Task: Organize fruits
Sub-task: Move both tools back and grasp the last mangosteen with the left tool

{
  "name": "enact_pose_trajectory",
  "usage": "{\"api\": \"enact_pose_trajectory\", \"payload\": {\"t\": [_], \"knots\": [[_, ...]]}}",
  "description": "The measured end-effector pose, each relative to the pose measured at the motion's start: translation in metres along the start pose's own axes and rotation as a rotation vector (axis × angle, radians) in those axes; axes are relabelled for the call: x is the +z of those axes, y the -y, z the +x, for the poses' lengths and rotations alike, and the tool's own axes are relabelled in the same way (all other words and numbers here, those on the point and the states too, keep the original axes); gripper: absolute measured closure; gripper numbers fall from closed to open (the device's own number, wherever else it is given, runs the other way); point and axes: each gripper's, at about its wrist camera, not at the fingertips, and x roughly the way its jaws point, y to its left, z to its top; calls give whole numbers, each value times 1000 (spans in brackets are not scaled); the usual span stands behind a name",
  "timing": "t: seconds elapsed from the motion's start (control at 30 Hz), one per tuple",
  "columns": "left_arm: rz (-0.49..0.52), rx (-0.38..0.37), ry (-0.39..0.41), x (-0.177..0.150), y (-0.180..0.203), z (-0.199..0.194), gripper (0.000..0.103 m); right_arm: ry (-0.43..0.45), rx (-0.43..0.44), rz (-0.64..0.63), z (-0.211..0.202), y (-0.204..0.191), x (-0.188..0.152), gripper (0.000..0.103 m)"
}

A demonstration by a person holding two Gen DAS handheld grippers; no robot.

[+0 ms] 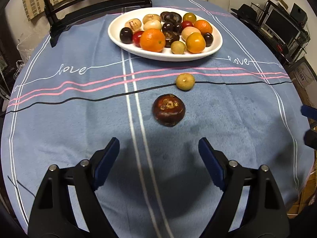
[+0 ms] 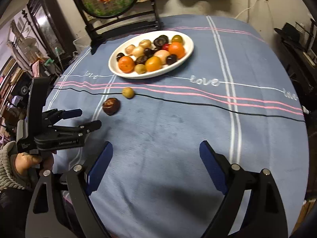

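While both tools hover over blue-clothed bench, left tool and right tool gape wide, nothing held; ahead dark brown fruit, tan fruit just beyond on cloth; farther, white plate heaped with fruit

Round table covered with a blue tablecloth bearing pink, white and black stripes and the word "love". At 12 o'clock, a white oval plate heaped with fruits. Toward the centre, a tan longan and, just beside it at 7 o'clock, a dark brown water chestnut.
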Motion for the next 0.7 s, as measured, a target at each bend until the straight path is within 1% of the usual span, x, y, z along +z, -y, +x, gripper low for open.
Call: {"api": "enact_pose_trajectory", "payload": {"t": [0.23, 0.53, 0.63, 0.7], "knots": [[10, 2, -12, 10, 8, 17, 19, -6, -35, 45, -5, 18, -9, 14], [-5, 0, -16, 19, 5, 28, 19, -38, -36, 49, 1, 21, -10, 14], [-17, -7, -10, 21, 1, 28, 20, -48, -35, 46, 4, 21, -9, 14], [-34, -23, -2, 22, -3, 28, 26, -53, -34, 42, 6, 20, -8, 14]]}}
